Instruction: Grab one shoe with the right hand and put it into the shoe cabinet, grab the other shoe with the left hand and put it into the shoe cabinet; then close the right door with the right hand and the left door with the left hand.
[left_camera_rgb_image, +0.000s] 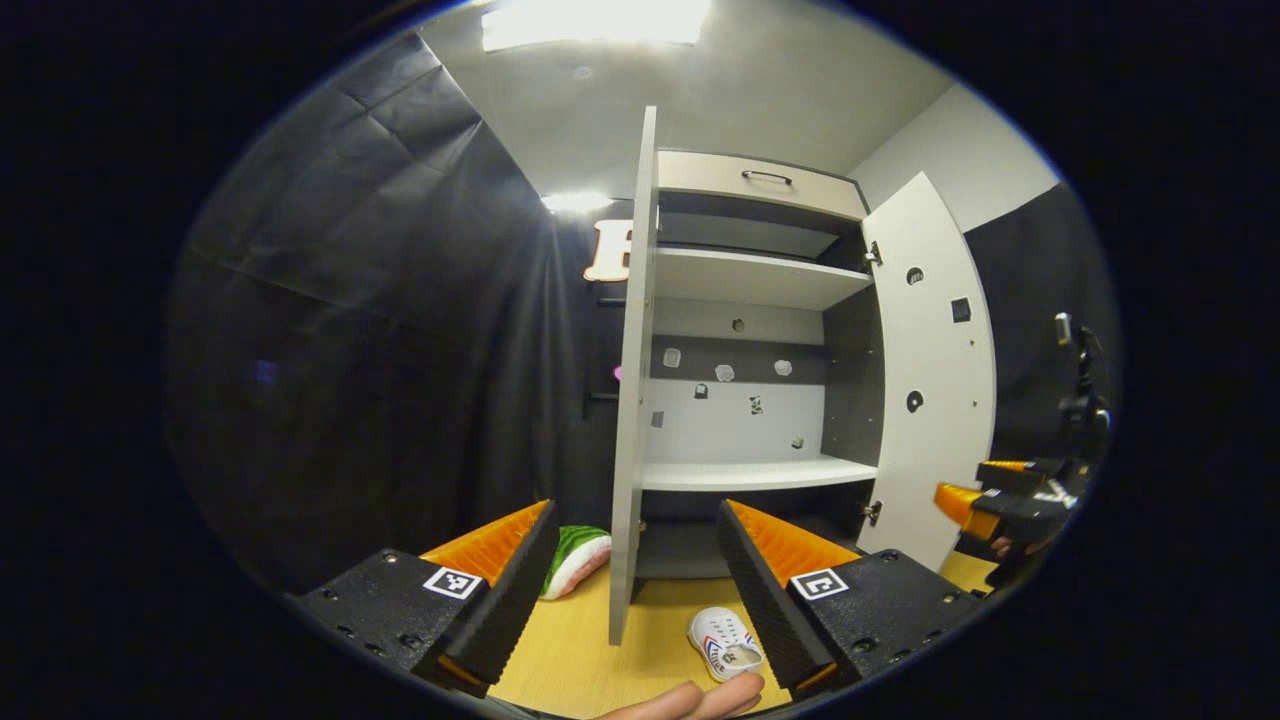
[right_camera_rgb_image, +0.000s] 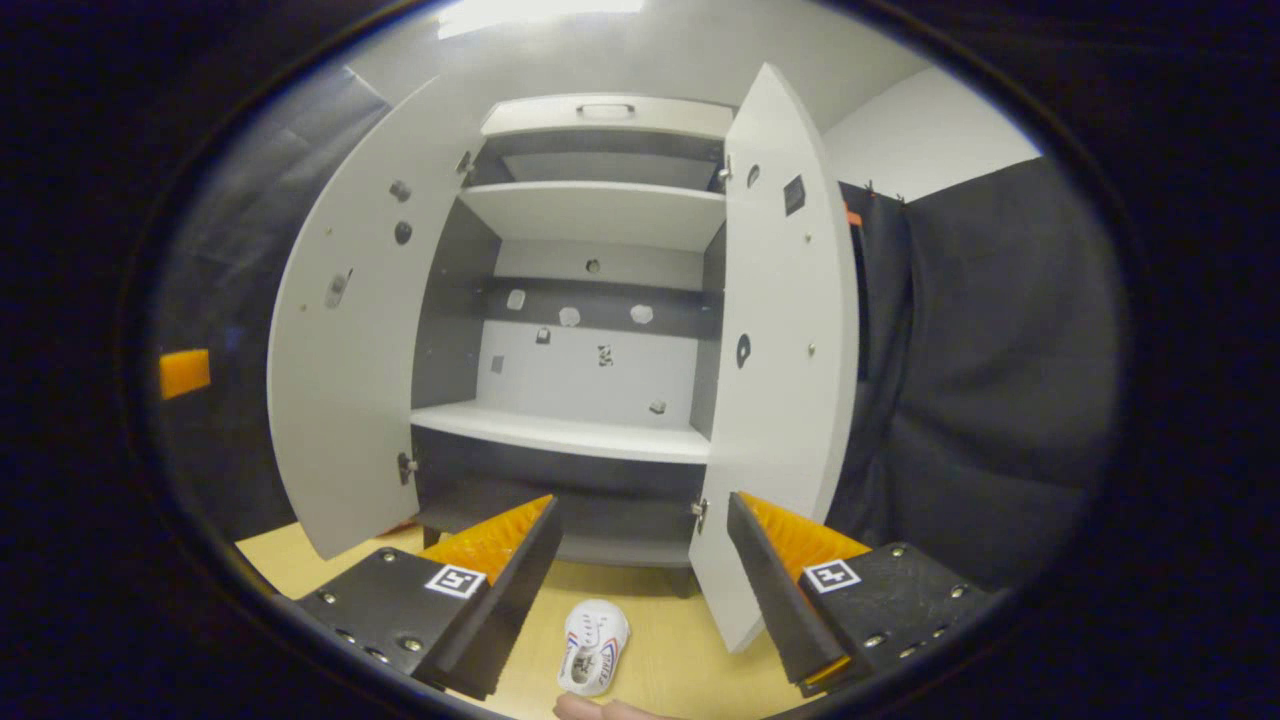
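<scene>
The tall white-and-grey shoe cabinet (left_camera_rgb_image: 750, 330) stands on the pale wooden desk (left_camera_rgb_image: 600, 650) with both doors swung wide. The left gripper view sees the left door (left_camera_rgb_image: 633, 380) edge-on and, just left of it on the desk, a green-and-white shoe with a pink sole (left_camera_rgb_image: 575, 560), partly hidden behind a finger of the left tongs (left_camera_rgb_image: 640, 590). The right gripper view shows the left door's inner face (right_camera_rgb_image: 345, 370) instead.

A small white shoe with red and blue stripes (right_camera_rgb_image: 594, 645) lies on the desk in front of the cabinet, between the doors; it also appears in the left gripper view (left_camera_rgb_image: 726, 643).

Both the left tongs and the right tongs (right_camera_rgb_image: 642, 590) are level, facing the cabinet, spread wide, pinching nothing. The right tongs appear right of the right door (left_camera_rgb_image: 930, 380) in the left gripper view (left_camera_rgb_image: 1010, 500), cut off at the edge. A fingertip (left_camera_rgb_image: 690, 700) shows at the lower rim.
</scene>
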